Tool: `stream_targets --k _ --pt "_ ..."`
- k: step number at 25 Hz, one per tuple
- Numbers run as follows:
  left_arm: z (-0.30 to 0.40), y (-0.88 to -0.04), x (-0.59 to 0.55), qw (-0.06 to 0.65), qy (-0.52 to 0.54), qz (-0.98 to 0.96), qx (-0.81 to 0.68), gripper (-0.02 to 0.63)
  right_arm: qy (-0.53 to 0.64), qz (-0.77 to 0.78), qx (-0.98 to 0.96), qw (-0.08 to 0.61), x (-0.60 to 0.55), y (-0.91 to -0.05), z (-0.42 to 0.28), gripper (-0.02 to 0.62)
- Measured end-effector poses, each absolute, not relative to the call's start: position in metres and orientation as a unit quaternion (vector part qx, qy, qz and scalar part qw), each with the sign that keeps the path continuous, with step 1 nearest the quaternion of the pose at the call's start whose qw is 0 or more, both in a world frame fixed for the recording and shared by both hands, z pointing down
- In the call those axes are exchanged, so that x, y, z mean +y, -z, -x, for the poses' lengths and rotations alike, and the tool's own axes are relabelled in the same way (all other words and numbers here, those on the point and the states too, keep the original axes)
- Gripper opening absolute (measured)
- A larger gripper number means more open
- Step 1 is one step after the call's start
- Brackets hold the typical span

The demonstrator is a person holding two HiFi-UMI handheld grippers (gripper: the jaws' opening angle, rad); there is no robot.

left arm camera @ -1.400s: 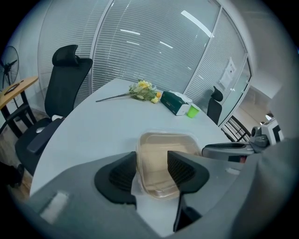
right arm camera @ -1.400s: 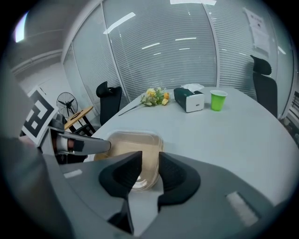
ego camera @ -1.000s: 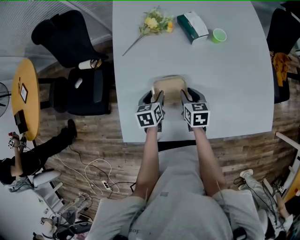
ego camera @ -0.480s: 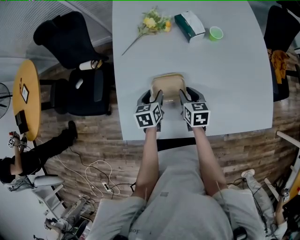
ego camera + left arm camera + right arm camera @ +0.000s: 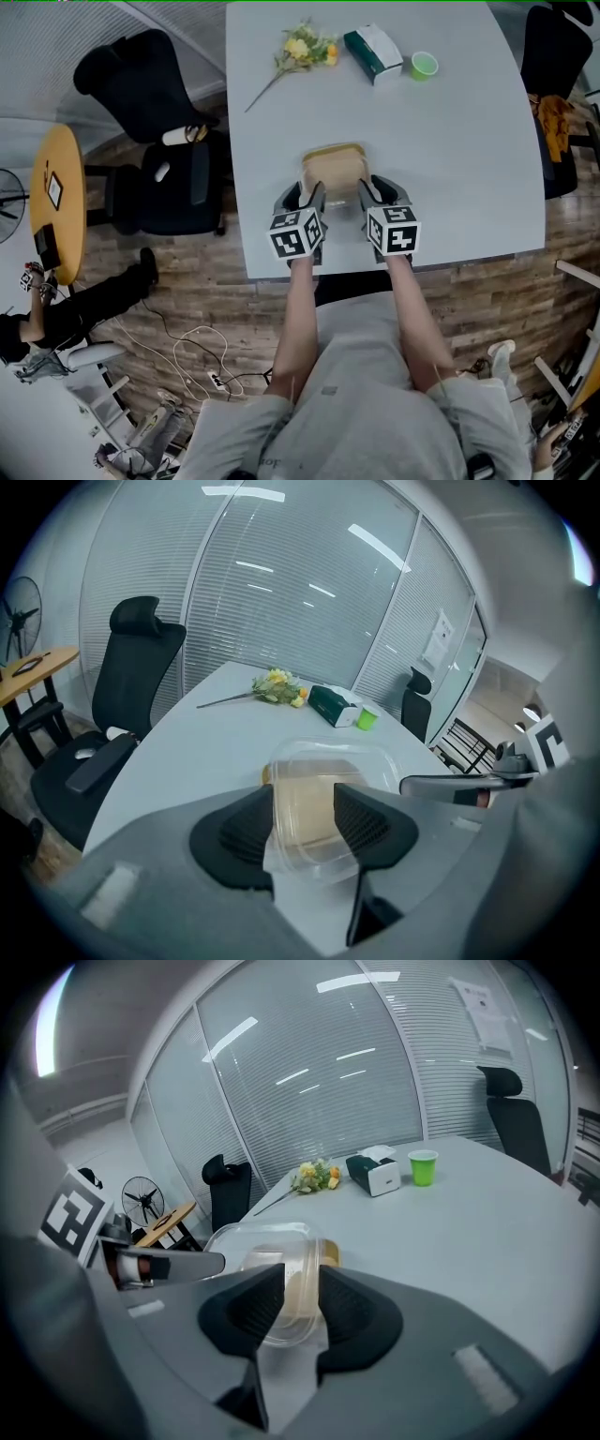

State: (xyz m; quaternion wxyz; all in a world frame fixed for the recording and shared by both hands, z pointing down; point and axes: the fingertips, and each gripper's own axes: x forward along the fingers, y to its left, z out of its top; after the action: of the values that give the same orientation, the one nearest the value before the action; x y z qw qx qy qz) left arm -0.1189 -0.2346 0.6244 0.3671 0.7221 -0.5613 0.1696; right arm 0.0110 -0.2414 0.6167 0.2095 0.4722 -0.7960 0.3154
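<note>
- Blurring the tan box [image 5: 334, 167] beneath it, the clear, round-cornered plastic lid [image 5: 328, 761] leaves the contents unreadable.
- Left gripper [image 5: 303, 803] and right gripper [image 5: 300, 1283], each with 2 ribbed black pads, pinch the lid's opposite rims over the white table [image 5: 469, 141].

Tan rectangular container [image 5: 333, 169], clear lid [image 5: 328, 761], near edge pinched both sides

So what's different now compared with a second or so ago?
The clear lid has come up. The left gripper and right gripper, jaws on its near rim as before, have raised it off the tan container, whose edge now shows below it. Nothing was newly taken or let go. The container, flowers, tissue box and green cup stayed put on the table.
</note>
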Motion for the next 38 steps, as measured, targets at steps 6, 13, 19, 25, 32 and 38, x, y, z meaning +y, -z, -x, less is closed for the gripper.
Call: stream_targets --k 6,13,19,25,32,38 --pt "0.119 -0.61 -0.221 0.357 -0.161 -0.734 -0.555 0.202 -0.309 -0.487 -0.793 0.195 -0.226 -0.603 -0.014 0.084" --pt "0.122 -0.59 -0.202 0.342 -0.158 -0.75 -0.544 0.202 -0.304 -0.502 -0.789 0.18 -0.203 -0.585 -0.014 0.067" --pt "0.13 -0.571 -0.182 0.329 -0.152 -0.758 -0.542 0.202 -0.3 -0.505 -0.792 0.166 -0.182 -0.568 -0.008 0.055" --pt "0.139 -0.564 -0.16 0.326 -0.14 -0.757 -0.548 0.204 -0.279 -0.501 -0.799 0.182 -0.165 -0.561 -0.001 0.02" --pt "0.147 -0.557 -0.138 0.316 -0.123 -0.761 -0.553 0.204 -0.256 -0.509 -0.802 0.179 -0.145 -0.552 0.007 0.018" --pt "0.142 -0.557 -0.125 0.305 -0.12 -0.774 -0.542 0.206 -0.243 -0.516 -0.803 0.175 -0.127 -0.551 0.002 0.018"
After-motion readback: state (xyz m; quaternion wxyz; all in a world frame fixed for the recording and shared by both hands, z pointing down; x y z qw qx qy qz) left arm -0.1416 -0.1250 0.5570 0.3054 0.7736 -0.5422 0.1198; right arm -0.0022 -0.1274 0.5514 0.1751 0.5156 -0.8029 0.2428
